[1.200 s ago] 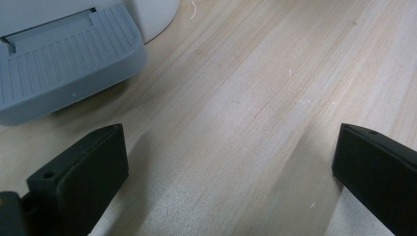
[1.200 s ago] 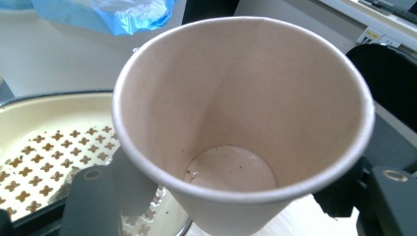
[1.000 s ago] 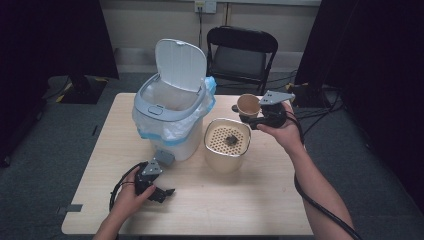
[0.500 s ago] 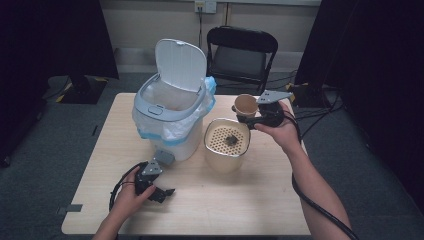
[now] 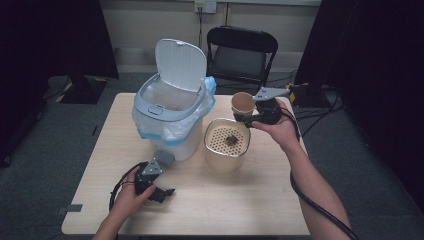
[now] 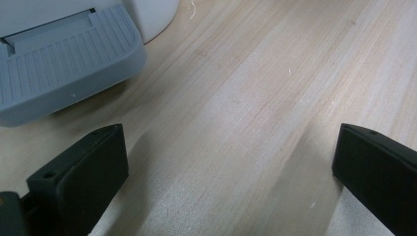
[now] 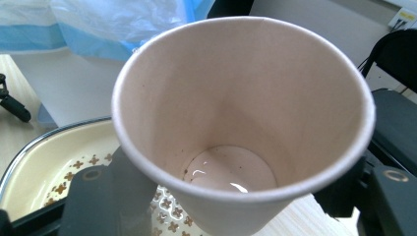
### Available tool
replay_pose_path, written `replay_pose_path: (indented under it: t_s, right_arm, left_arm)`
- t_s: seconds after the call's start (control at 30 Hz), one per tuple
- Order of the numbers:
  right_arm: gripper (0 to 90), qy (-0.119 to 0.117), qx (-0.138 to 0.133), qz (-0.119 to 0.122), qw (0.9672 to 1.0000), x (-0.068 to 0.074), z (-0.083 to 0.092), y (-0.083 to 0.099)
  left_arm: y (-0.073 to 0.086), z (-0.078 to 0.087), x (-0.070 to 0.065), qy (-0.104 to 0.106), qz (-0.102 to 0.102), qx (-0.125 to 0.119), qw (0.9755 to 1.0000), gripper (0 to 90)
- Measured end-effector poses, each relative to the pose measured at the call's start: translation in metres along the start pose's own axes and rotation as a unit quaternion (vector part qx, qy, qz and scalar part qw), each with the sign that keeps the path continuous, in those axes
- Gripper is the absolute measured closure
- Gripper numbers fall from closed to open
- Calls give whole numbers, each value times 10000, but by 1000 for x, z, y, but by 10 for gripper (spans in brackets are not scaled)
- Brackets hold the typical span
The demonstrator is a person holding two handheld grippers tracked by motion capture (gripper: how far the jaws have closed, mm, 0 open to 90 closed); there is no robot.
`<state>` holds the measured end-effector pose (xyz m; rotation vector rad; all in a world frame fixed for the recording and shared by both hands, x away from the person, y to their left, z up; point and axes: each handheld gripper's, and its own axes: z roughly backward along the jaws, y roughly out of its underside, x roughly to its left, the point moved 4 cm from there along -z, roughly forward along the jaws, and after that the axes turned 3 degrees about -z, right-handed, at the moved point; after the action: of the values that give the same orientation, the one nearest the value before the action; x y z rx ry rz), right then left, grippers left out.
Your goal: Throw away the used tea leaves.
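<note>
High view first: the wooden surface (image 5: 260, 200) has plenty of bare room along its near edge and on the right side. Biggest item, the white bin (image 5: 172, 117), stands left of centre, lid tipped up, liner inside. Just beside it, the cream strainer basin (image 5: 226, 145), a dark clump lying on its perforated insert. Above the basin's far rim, the right gripper (image 5: 246, 116) has its jaws clamped on the paper cup (image 5: 243, 103), held upright, mouth up, a film of liquid at the bottom. Near the front-left edge, the left gripper (image 5: 159, 192) rests low, jaws wide, holding nothing, the bin's grey pedal (image 6: 64, 59) close by
</note>
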<state>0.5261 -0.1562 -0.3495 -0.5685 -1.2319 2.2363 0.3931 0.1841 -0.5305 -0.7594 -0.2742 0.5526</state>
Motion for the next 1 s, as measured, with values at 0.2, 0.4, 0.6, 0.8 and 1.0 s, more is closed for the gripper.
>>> replay_pose_path:
  t_s: [0.2,0.4,0.6,0.8,1.0]
  right_arm:
    - [307,-77,91,-16,9999,3,-1,-5]
    - [306,-136,29,-28,9999,4,0,-16]
    - [306,-191,-16,-13,9998,7,1,-30]
    - [306,-277,-47,-10,9996,10,1,-43]
    - [305,-370,-112,54,9992,16,1,-57]
  left_arm:
    - [0,0,0,-9,-9,2,10000,0]
    - [0,0,0,4,3,1,10000,0]
    - [0,0,0,5,-2,6,10000,0]
    - [0,1,0,7,-21,22,10000,0]
    - [0,1,0,6,-16,17,10000,0]
